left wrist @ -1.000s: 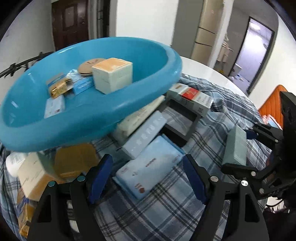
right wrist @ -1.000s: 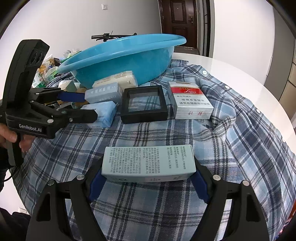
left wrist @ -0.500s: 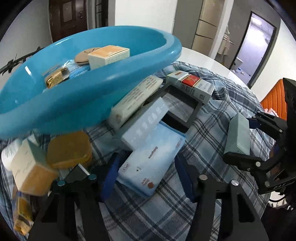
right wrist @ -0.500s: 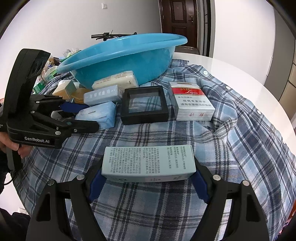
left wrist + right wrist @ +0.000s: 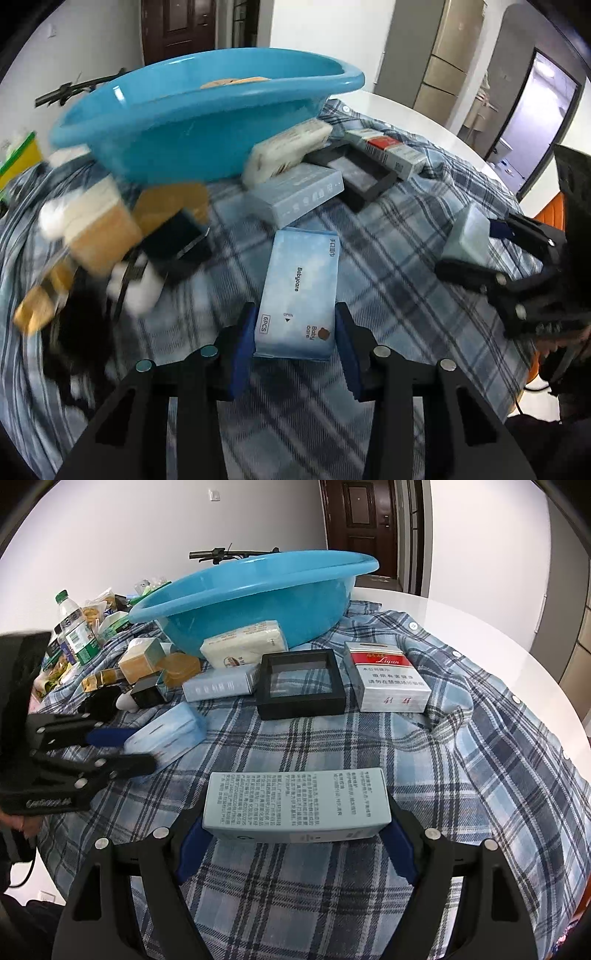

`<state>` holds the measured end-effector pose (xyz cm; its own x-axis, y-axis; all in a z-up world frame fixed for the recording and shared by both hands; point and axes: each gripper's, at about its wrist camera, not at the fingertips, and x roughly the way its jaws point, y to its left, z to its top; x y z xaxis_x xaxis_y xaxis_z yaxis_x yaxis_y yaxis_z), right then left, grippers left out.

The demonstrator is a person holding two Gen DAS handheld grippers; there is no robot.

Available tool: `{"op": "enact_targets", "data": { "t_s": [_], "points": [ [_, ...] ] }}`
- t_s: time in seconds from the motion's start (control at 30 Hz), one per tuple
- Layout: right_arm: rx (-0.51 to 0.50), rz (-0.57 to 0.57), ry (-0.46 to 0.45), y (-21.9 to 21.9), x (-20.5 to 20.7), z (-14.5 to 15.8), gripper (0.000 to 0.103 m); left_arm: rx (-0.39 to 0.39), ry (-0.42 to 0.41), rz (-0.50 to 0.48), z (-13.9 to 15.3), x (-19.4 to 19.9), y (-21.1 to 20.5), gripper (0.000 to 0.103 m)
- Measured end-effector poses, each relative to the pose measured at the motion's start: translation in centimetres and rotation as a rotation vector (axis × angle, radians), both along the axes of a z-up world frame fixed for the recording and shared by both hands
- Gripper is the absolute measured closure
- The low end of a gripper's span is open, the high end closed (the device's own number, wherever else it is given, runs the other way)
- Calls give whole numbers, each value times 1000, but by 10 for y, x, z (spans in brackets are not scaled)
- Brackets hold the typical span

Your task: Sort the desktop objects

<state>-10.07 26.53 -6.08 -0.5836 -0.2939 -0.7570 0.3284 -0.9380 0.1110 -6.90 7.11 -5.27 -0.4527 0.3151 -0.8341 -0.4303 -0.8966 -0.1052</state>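
Observation:
My left gripper (image 5: 295, 332) is shut on a light-blue Babycare wipes pack (image 5: 299, 288), its pads on both long sides; the pack also shows in the right wrist view (image 5: 166, 734), just above the plaid cloth. My right gripper (image 5: 295, 834) is shut on a pale green-grey carton (image 5: 297, 805) with printed text, held above the cloth; it also shows in the left wrist view (image 5: 467, 236). A large blue basin (image 5: 255, 594) stands at the back of the table with some items inside.
On the plaid cloth (image 5: 406, 760) lie a cigarette carton (image 5: 384, 681), a black frame box (image 5: 301, 685), a pale blue box (image 5: 221, 685), a tissue pack (image 5: 243, 644) and small boxes and bottles at the left (image 5: 144, 661). The white table edge (image 5: 517, 635) curves at right.
My left gripper dropped lower, turned square onto the wipes pack and closed on it; the pack has pulled away from the other boxes. My right gripper holds its carton unchanged.

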Motion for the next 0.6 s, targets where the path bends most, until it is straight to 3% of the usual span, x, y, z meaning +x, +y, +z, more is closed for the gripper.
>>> {"op": "enact_targets", "data": {
  "t_s": [0.17, 0.33, 0.6],
  "points": [
    [-10, 16, -1, -5, 1, -1, 24, -7, 10, 8, -1, 15, 1, 59],
    [-11, 18, 12, -6, 7, 3, 24, 2, 15, 31, -6, 5, 5, 58],
    [-5, -32, -1, 8, 4, 2, 24, -52, 47, 23, -9, -6, 19, 54]
  ]
}}
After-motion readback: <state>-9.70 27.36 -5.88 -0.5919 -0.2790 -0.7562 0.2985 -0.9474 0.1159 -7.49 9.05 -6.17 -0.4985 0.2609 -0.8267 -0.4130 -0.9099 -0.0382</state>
